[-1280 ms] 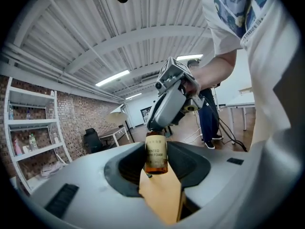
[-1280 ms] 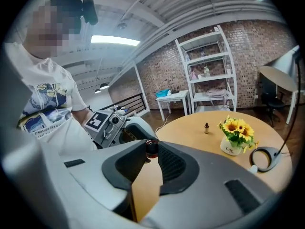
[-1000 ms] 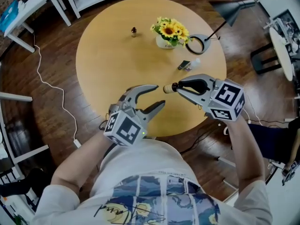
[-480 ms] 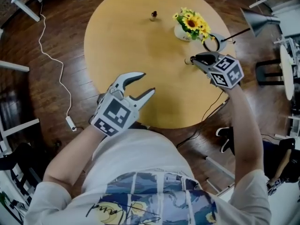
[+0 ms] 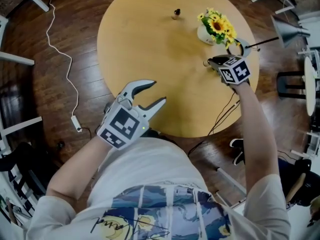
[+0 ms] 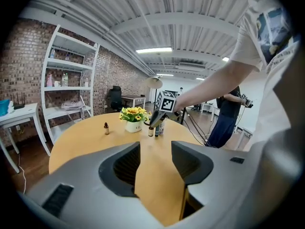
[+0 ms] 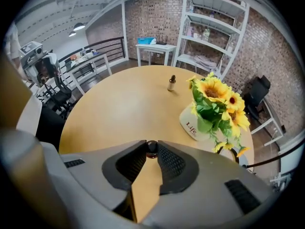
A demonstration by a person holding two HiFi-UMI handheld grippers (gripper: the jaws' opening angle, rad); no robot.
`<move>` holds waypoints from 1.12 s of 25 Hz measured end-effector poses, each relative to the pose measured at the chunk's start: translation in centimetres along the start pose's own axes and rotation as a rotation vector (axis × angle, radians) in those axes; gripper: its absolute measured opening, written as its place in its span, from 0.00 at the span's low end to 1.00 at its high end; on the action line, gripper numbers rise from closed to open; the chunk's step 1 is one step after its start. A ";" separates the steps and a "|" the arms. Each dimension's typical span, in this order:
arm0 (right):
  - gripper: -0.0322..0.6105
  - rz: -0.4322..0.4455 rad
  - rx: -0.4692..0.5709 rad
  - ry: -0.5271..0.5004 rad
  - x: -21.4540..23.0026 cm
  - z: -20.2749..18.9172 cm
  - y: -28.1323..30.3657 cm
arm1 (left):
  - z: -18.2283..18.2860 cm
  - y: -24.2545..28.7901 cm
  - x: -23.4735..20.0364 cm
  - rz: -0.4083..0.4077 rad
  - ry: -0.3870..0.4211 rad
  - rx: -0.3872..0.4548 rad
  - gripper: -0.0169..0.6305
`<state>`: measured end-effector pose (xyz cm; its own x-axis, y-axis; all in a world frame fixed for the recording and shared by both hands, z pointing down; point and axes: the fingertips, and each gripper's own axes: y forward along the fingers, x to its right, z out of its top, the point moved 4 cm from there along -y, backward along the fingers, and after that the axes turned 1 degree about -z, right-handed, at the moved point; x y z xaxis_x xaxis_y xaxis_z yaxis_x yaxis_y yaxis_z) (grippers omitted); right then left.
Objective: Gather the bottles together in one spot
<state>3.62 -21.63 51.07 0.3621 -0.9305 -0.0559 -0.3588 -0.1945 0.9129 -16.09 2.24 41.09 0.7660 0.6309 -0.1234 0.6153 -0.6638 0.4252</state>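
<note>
A round light-wood table (image 5: 145,49) stands on a dark plank floor (image 5: 55,44), where a white cable (image 5: 64,79) trails. A brick wall (image 6: 24,61) and a white shelf unit (image 6: 71,85) line the room. Just beside the white pot of yellow sunflowers (image 5: 214,28), on the person's side, the right gripper (image 5: 211,61) points steeply down, jaws clenched on a small dark-capped brown bottle (image 7: 151,147). Two more slim bottles (image 6: 159,129) stand next to it. A tiny brown bottle (image 5: 176,13) stands well apart from the pot. The left gripper (image 5: 156,92) hovers far from the pot, at the table's near edge, jaws released and apart, gripping nothing.
</note>
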 end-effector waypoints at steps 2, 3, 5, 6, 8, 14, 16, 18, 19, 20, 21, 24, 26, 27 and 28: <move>0.14 -0.010 -0.012 0.006 0.2 0.0 0.6 | -0.3 0.1 0.0 -0.002 -0.010 -0.005 0.35; 0.14 -0.013 -0.017 0.010 0.2 -0.1 0.9 | -0.4 0.2 0.0 -0.003 -0.014 -0.006 0.35; 0.14 -0.020 -0.029 0.013 0.1 -0.1 1.3 | -0.6 0.2 0.2 -0.007 -0.019 -0.008 0.35; 0.14 -0.025 -0.035 0.013 0.0 -0.2 1.6 | -0.6 0.2 0.2 -0.009 -0.021 -0.008 0.35; 0.14 -0.039 -0.049 0.017 -0.1 -0.5 2.1 | -0.7 0.1 0.4 -0.013 -0.024 -0.008 0.35; 0.14 -0.087 -0.057 0.057 0.1 -1.2 3.5 | -1.0 0.3 0.3 -0.022 -0.037 -0.015 0.35; 0.14 -0.098 -0.050 0.078 0.4 -1.2 3.7 | -1.3 0.4 0.2 -0.023 -0.040 -0.022 0.35; 0.14 -0.096 -0.044 0.100 0.5 -1.2 3.7 | -1.4 0.4 0.2 -0.025 -0.043 -0.025 0.35; 0.14 -0.097 -0.042 0.108 0.5 -1.2 3.7 | -1.4 0.3 0.2 -0.026 -0.045 -0.026 0.35; 0.14 -0.101 -0.040 0.116 0.6 -1.2 3.7 | -1.4 0.4 0.2 -0.027 -0.045 -0.027 0.35; 0.14 -0.106 -0.037 0.123 0.6 -1.2 3.7 | -1.4 0.4 0.2 -0.029 -0.046 -0.028 0.35; 0.14 -0.111 -0.023 0.147 0.6 -1.4 3.8 | -1.5 0.5 0.2 -0.033 -0.048 -0.030 0.35; 0.15 -0.112 -0.017 0.159 0.7 -1.6 3.9 | -1.6 0.6 0.3 -0.035 -0.049 -0.033 0.35; 0.15 -0.112 -0.014 0.164 0.8 -1.6 3.9 | -1.6 0.6 0.2 -0.036 -0.050 -0.034 0.35; 0.16 -0.113 -0.011 0.168 0.8 -1.7 3.9 | -1.5 0.7 0.2 -0.037 -0.050 -0.034 0.35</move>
<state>3.94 -22.67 55.27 0.5386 -0.8376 -0.0909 -0.2986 -0.2906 0.9090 -15.76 2.55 42.74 0.7517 0.6332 -0.1842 0.6373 -0.6256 0.4500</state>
